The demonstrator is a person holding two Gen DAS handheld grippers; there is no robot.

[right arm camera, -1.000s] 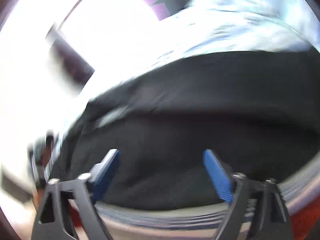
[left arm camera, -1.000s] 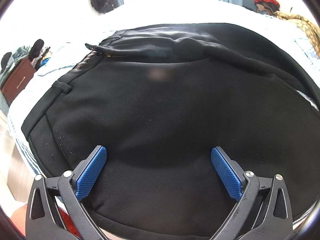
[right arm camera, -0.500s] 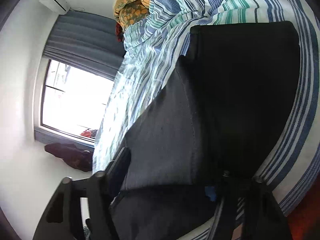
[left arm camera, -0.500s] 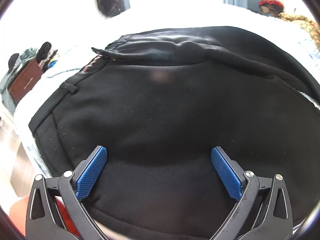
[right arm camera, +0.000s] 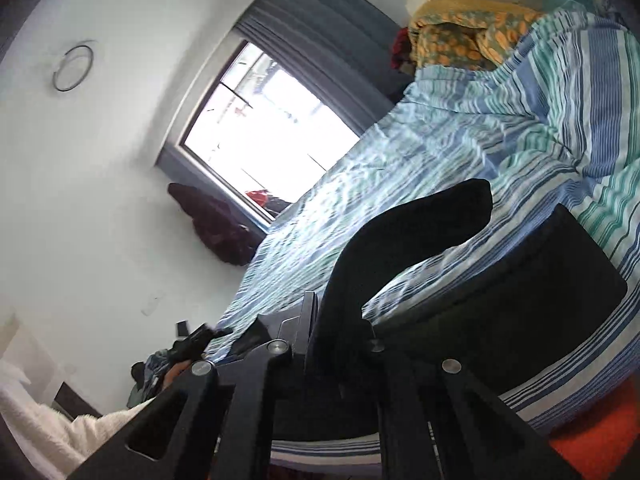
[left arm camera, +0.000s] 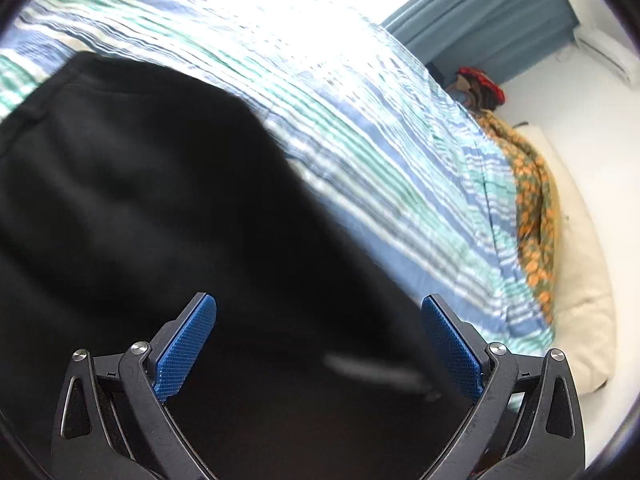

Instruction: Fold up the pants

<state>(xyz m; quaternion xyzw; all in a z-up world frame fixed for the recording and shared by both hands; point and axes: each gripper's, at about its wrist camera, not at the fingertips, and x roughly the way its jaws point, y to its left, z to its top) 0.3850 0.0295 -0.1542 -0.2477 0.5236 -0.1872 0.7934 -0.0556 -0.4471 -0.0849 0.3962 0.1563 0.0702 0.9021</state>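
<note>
Right gripper: jaws clamped on a fold of the black pants, which rises from the pinch toward 1 o'clock; this hand is the one engaged.
Left gripper: jaws wide, holding nothing; pants directly beneath, spreading toward 10 o'clock.
Striped bedsheet: beyond, 12 to 2 o'clock.

I can read no text, label, brand, number or sign anywhere in either of my wrist views.
</note>
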